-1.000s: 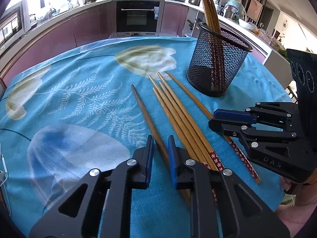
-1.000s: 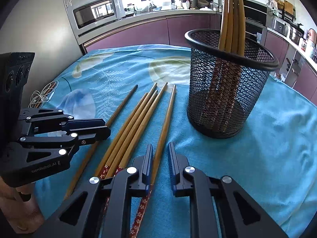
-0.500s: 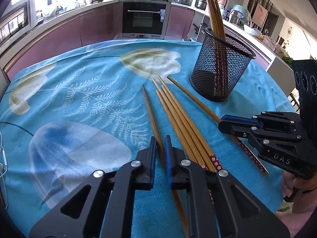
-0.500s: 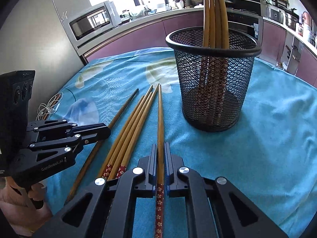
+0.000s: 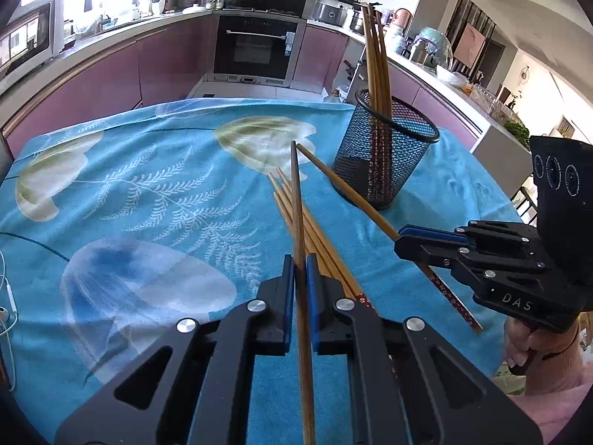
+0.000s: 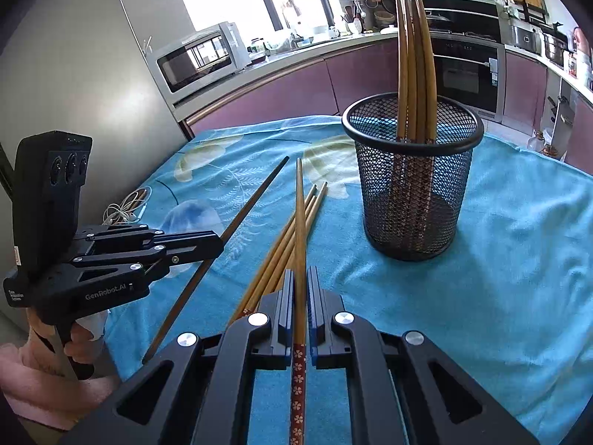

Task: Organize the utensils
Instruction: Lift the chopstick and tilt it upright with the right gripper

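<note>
My left gripper (image 5: 300, 259) is shut on a plain brown chopstick (image 5: 296, 193), which is lifted off the cloth and points toward the far side. My right gripper (image 6: 300, 272) is shut on a light wooden chopstick (image 6: 299, 215) with a red flowered end, also raised. Both grippers show in each other's view: the right gripper (image 5: 404, 235) at the right, the left gripper (image 6: 218, 246) at the left. Three more chopsticks (image 5: 315, 237) lie side by side on the blue cloth between them. A black mesh holder (image 6: 411, 185) stands beyond, with several chopsticks upright in it.
The table wears a blue floral cloth (image 5: 148, 193). White earphone cable (image 6: 124, 209) lies at its left edge. A person's hands (image 5: 537, 356) hold both grippers. Kitchen counters, an oven and a microwave ring the table behind.
Both grippers closed on a chopstick each and lifted them off the cloth. The brown chopstick now crosses over the three lying ones.
</note>
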`<state>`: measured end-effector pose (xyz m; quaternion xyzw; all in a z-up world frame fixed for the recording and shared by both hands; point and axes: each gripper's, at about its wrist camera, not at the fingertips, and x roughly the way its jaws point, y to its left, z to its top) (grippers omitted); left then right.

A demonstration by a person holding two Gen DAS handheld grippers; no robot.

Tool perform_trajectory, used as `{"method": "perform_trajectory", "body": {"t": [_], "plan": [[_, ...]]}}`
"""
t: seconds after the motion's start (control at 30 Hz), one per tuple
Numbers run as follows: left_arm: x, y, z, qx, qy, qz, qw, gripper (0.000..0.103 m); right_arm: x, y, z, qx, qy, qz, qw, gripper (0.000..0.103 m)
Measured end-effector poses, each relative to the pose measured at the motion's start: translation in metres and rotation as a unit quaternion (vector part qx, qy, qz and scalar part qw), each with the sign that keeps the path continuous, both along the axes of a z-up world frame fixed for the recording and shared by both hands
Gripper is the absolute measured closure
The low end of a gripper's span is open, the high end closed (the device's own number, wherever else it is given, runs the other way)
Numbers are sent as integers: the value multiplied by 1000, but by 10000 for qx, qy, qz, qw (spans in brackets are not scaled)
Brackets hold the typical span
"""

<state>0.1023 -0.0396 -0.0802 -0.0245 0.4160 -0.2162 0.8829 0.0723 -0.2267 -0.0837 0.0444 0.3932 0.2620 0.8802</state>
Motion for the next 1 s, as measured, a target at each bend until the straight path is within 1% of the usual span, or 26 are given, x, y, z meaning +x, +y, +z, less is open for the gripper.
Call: {"method": "perform_trajectory", "body": {"t": [0.1, 0.37, 0.73, 1.0], "plan": [[-2, 0, 8, -141, -29, -75, 9999, 96, -3, 0, 4, 87, -40, 66, 9999, 97], [-4, -2, 14, -283, -24, -148, 9995, 96, -4, 1, 6, 174, -20, 132, 9998, 97], [-2, 0, 13, -310, 21, -153, 9994, 96, -1, 3, -5, 152, 138, 146, 9997, 97], [-4, 1, 23, -440, -48, -197, 9988, 96, -4, -8, 5, 345, -36, 86, 9994, 97]]}}
